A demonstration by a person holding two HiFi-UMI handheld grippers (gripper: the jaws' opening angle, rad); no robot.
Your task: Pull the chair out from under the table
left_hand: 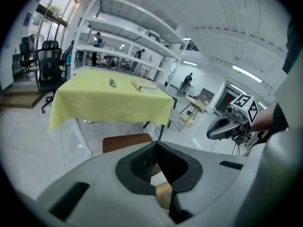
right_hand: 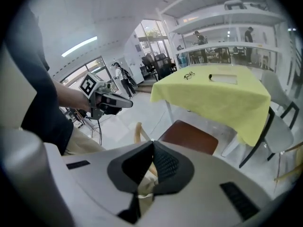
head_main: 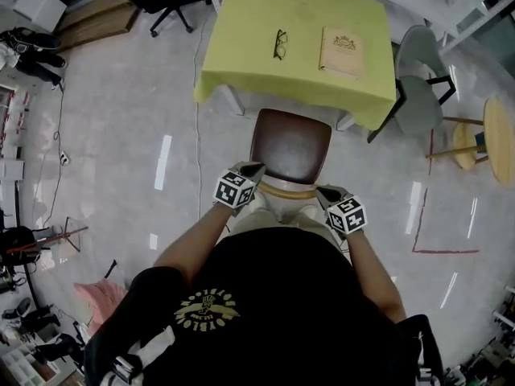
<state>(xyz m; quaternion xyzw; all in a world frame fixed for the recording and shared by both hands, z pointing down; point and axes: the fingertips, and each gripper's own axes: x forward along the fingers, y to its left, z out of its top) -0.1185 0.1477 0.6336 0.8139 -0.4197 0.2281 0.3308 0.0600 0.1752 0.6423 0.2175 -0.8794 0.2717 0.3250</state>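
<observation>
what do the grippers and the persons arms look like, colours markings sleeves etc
The left gripper and the right gripper each have a pale grey moulded shell, black jaw linings with ribbed pads, and a cube of black-and-white square markers. The person wears a black short-sleeved T-shirt with a round yellow print, so the forearms are bare.

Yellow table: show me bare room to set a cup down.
The yellow table is bare from its left edge to the glasses, and along the near edge in front of the glasses. The gap between the glasses and the book is narrow; the book crowds the right end.
</observation>
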